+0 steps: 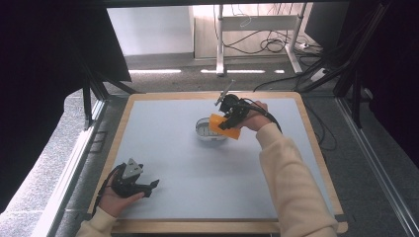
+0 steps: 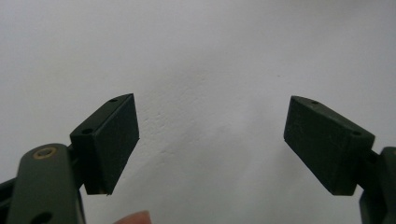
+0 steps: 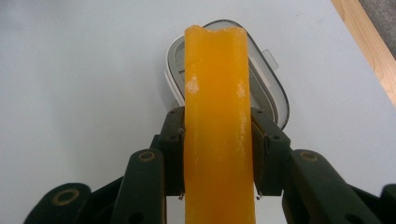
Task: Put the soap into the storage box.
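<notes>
An orange slab-shaped sponge (image 1: 223, 127) is clamped edge-on in my right gripper (image 1: 231, 117), shut on it above the middle of the table. In the right gripper view the orange sponge (image 3: 217, 121) rises between both jaws, directly over a small oval white container (image 3: 266, 91) with a clear rim. From above, the container (image 1: 205, 131) sits just left of and under the sponge. My left gripper (image 1: 148, 186) rests low at the near left of the table, held by a hand, its jaws wide apart. Its pads (image 2: 112, 140) frame bare tabletop, with nothing between them.
The pale grey table top (image 1: 197, 177) has a wooden border (image 1: 316, 143). Black frame rails stand on both sides. Beyond the far edge are a desk's metal legs (image 1: 220, 39) and loose cables (image 1: 272, 44) on the floor.
</notes>
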The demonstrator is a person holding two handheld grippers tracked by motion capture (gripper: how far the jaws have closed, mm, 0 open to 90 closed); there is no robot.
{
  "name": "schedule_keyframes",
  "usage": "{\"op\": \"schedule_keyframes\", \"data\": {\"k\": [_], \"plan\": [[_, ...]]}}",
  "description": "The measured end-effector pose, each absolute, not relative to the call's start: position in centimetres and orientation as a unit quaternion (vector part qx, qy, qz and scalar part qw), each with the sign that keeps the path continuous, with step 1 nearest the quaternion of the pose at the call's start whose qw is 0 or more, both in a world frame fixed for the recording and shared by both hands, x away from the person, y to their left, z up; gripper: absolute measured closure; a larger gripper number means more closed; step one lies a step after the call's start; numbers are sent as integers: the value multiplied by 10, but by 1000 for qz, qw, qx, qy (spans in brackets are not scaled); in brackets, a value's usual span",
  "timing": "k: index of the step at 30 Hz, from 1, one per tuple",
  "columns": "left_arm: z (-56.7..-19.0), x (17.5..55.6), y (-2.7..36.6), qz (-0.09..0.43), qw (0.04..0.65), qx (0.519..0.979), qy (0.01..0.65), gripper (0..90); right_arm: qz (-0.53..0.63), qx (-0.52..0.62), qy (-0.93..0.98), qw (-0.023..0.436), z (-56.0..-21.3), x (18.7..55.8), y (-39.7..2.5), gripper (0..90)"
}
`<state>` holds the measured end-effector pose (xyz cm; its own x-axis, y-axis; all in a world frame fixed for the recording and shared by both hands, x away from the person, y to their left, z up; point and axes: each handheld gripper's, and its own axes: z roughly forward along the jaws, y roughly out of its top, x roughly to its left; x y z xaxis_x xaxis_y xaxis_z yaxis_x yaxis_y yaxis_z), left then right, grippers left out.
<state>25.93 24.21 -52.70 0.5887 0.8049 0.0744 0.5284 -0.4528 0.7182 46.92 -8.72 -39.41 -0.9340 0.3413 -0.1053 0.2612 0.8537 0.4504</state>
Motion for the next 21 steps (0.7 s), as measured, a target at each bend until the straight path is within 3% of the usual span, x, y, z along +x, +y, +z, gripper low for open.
{"op": "schedule_keyframes", "data": {"k": [21], "plan": [[-527,259,243,206,338,824,406,179,213,120,966,80,-404,496,-58,619]]}}
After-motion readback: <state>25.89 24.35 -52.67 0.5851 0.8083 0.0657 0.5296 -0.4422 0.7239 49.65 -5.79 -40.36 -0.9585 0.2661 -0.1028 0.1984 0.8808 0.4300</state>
